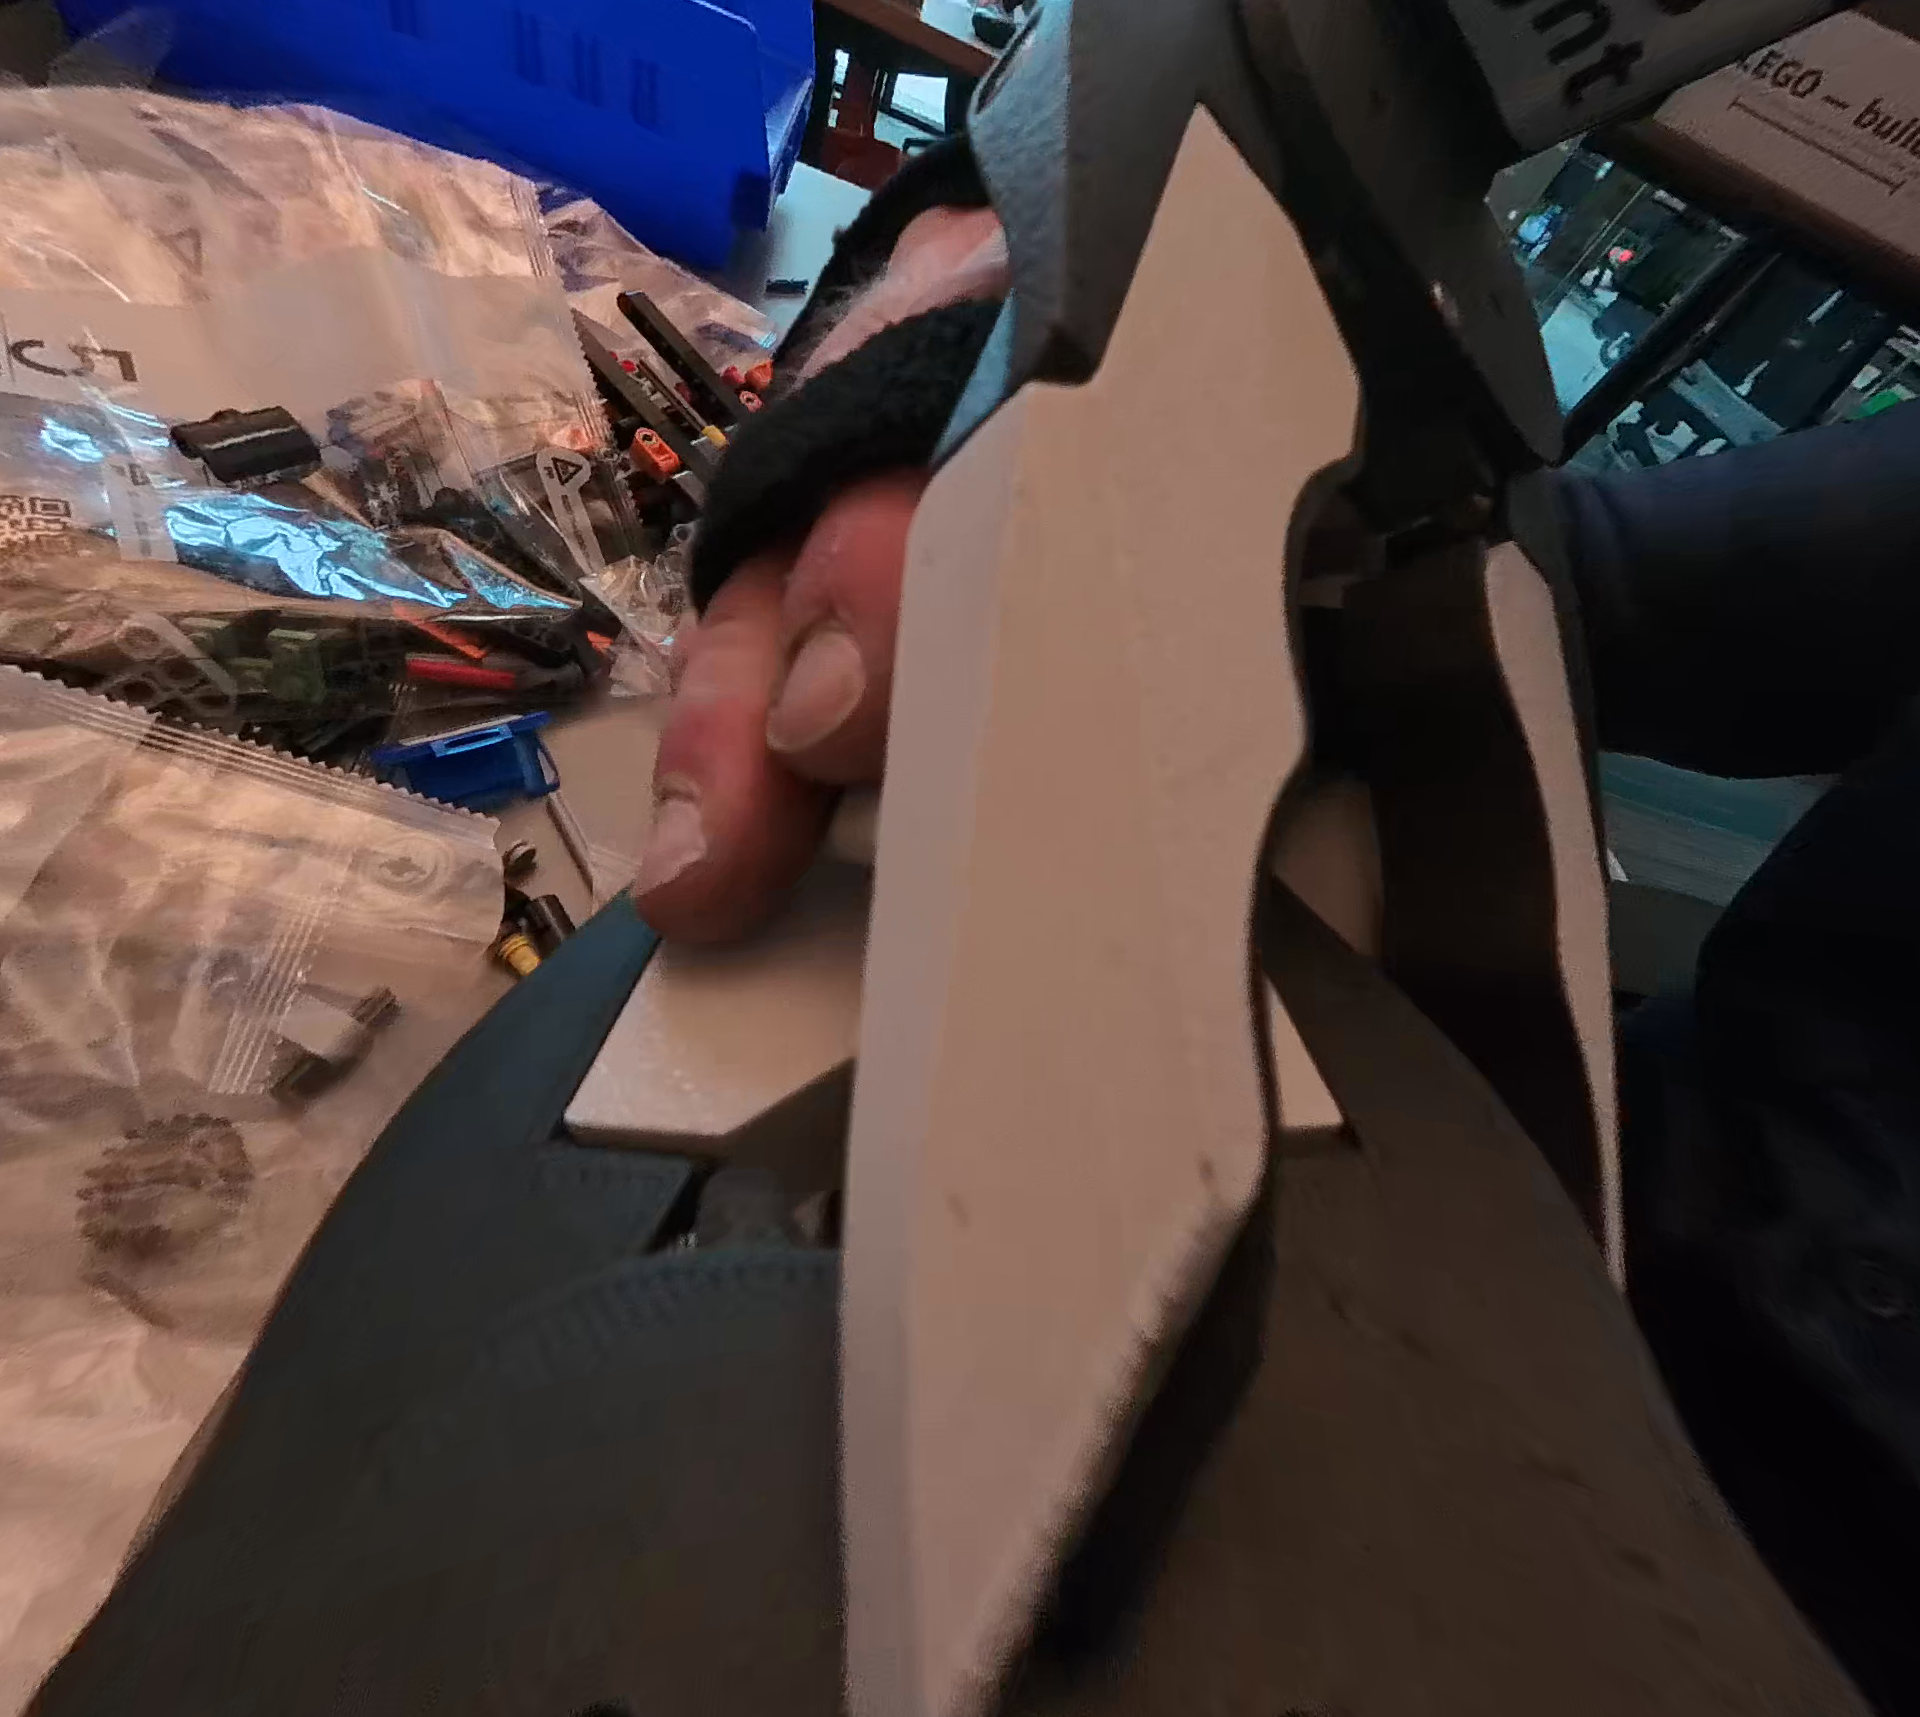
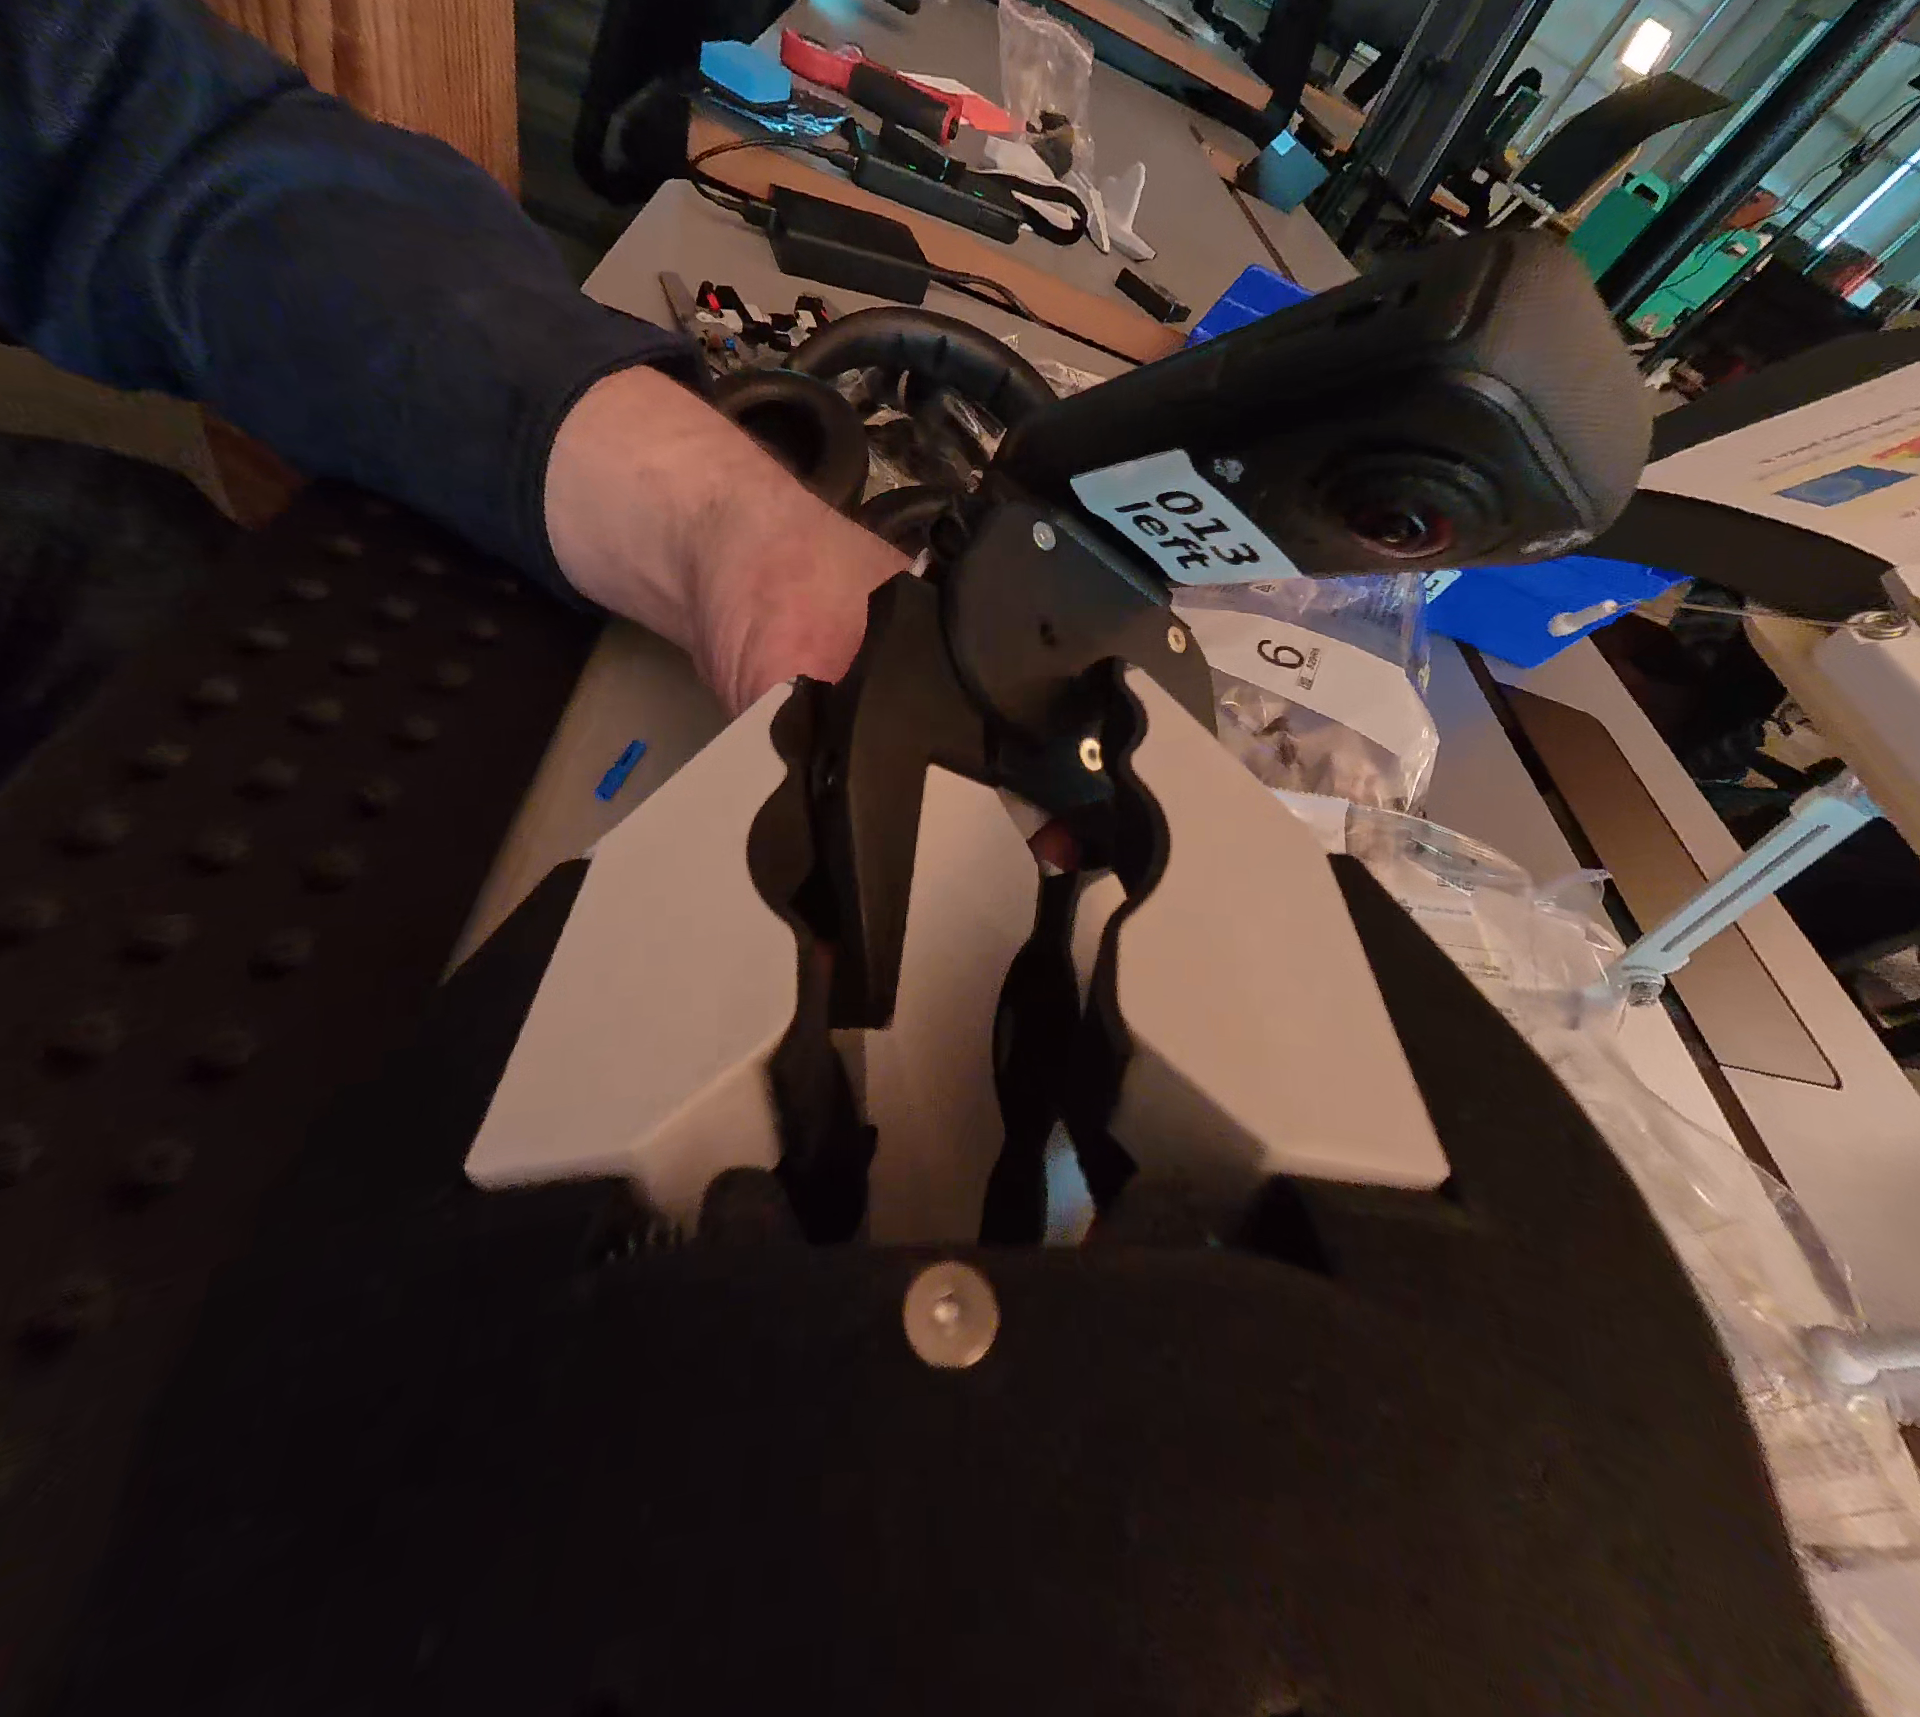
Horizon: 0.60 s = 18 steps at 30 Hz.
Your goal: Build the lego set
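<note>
In the left wrist view my left gripper (image 1: 987, 898) is open, with its beige left pad (image 1: 717, 1044) low on the table. The right gripper's beige finger (image 1: 1049, 940) crosses right in front of it, between its jaws. A hand (image 1: 758, 732) in a black strap rests on my left pad. In the right wrist view my right gripper (image 2: 956, 732) is open, and the left gripper's black handle (image 2: 935, 836) sits between its pads. Clear bags of Lego parts (image 1: 312, 524) lie to the left. A partly built black frame with orange pins (image 1: 675, 420) lies behind them.
A blue bin (image 1: 416, 5) stands at the back left. A loose blue part (image 1: 468, 758) and small pins (image 1: 530, 929) lie by the bags. In the right wrist view there are black tyres (image 2: 790, 420), more bags (image 2: 1330, 711), a white box (image 2: 1818, 472) and a small blue piece (image 2: 620, 768). Left tips to right tips: about 12 cm.
</note>
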Tool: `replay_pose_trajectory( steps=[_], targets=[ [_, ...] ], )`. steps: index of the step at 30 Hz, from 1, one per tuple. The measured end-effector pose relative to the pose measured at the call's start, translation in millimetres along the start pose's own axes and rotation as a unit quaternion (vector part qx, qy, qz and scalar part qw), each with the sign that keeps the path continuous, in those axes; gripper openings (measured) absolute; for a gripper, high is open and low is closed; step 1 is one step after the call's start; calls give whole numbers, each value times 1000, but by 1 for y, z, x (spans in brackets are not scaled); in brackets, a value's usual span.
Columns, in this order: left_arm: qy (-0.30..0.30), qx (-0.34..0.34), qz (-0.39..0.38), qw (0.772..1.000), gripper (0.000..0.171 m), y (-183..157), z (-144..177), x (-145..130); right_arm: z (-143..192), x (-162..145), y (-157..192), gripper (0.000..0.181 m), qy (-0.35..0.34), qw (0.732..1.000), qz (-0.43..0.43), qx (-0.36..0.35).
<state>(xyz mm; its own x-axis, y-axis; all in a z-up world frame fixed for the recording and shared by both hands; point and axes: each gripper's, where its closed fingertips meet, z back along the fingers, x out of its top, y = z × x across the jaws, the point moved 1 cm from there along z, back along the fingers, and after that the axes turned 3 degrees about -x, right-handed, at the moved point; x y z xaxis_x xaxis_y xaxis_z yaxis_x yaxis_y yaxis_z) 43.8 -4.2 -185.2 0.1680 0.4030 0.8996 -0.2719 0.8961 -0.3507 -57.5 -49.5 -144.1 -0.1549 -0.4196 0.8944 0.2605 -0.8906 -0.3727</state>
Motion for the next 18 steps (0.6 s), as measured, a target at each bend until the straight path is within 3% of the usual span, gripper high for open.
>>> replay_pose_trajectory(
  steps=[1,3,4,13,15,17,18],
  targets=[
    [-3,-2,1,1000,141,-1,-1,1,1,0,1,52,2,1000,1,3],
    [-9,-6,4,1000,146,-3,-2,2,2,2,2,51,4,1000,3,10],
    [-10,-6,2,1000,67,-4,-2,4,3,3,2,51,4,1000,5,12],
    [-25,-21,-10,999,73,-13,-6,8,5,8,8,50,14,999,13,30],
    [-21,-18,-13,1000,142,-11,-5,8,5,10,6,51,3,1000,6,28],
    [-3,-18,-1,1000,154,-8,-4,6,5,9,1,52,-9,1000,-14,22],
    [-1,-13,-1,1000,137,-5,-3,5,4,7,-1,53,-7,1000,-18,20]
  ],
)
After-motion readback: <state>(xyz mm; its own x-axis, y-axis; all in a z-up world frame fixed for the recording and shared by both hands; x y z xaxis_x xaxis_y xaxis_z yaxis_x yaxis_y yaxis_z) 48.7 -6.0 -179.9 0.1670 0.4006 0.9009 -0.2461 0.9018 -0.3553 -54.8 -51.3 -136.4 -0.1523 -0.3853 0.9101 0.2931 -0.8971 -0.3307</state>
